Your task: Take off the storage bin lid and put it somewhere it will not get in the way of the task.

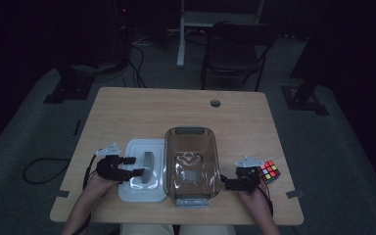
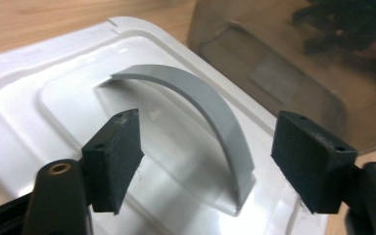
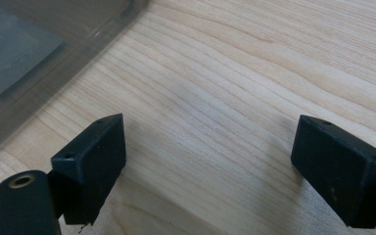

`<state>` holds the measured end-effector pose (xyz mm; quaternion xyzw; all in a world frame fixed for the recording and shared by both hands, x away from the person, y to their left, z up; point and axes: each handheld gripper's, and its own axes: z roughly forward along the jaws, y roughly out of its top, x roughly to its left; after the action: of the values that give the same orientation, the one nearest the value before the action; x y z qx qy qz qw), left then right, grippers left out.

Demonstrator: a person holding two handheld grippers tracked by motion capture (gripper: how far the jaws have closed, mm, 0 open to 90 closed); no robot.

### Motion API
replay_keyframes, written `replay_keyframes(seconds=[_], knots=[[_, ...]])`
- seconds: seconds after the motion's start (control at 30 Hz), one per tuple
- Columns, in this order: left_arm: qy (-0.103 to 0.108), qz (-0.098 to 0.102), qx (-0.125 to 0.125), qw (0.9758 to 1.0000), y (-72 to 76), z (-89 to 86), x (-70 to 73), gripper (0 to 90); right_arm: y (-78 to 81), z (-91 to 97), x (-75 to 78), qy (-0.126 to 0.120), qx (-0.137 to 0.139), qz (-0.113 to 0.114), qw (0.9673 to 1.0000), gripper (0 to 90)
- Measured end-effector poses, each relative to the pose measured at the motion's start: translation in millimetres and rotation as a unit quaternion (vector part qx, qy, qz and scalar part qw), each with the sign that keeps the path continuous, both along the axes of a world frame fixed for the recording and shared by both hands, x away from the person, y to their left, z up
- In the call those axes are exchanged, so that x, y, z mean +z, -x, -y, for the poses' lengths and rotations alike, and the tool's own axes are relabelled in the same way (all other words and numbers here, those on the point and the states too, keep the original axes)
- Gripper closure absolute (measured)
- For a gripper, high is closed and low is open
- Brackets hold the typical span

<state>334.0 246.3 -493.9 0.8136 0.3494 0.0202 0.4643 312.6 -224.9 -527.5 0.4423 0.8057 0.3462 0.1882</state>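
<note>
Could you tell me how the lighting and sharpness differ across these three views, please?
High view: dim, room nearly black, glare on the clear bin. Left gripper view: bright, lid and handle sharp, soft sheen, bin corner hazy. Right gripper view: evenly lit, table grain crisp, faint jaw shadows.

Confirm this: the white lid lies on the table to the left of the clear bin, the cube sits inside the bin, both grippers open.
Not quite. The cube sits on the table, right of the bin, as the high view shows. The lid and both open grippers are as stated.

Lid (image 2: 54,98) cut off at frame btm (left gripper view).
</note>
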Motion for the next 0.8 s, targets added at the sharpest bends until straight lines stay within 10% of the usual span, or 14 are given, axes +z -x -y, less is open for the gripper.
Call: replay_keyframes(seconds=[0.47, 0.8], knots=[[-0.033, 0.032, 0.087, 0.9952, 12.4, -15.5, 2.9, 0.4, 0.0, 0.0, 0.0, 0.000, 0.000, 0.000, 1.0000, 12.9], [-0.070, 0.060, 0.166, 0.9819, 27.9, -29.2, -6.5, 0.5, 0.0, 0.0, 0.0, 0.000, 0.000, 0.000, 1.0000, 12.9]])
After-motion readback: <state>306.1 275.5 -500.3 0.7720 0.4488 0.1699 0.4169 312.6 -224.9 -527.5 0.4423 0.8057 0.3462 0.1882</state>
